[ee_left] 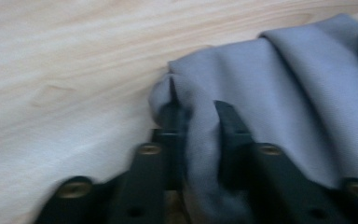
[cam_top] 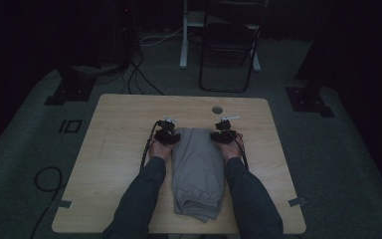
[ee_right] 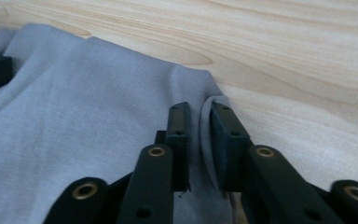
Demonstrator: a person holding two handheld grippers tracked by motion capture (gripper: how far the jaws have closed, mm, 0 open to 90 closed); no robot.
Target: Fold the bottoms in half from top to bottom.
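Dim light over the wooden counter, and a folded grey garment lies down its middle, running from the near edge up toward the centre. Both forearms come in from below, one on each side of the cloth. The left hand-held gripper sits at the garment's far left corner; in the left gripper view its jaws are drawn in narrow with a ridge of grey fabric pinched between them, the bare wood off to one side. The right hand-held gripper sits at the far right corner, and the right gripper view shows its jaws close together around the cloth's edge, which stands up in the gap. A small round disc rests on the counter just beyond the grippers. A folding chair stands on the floor behind.
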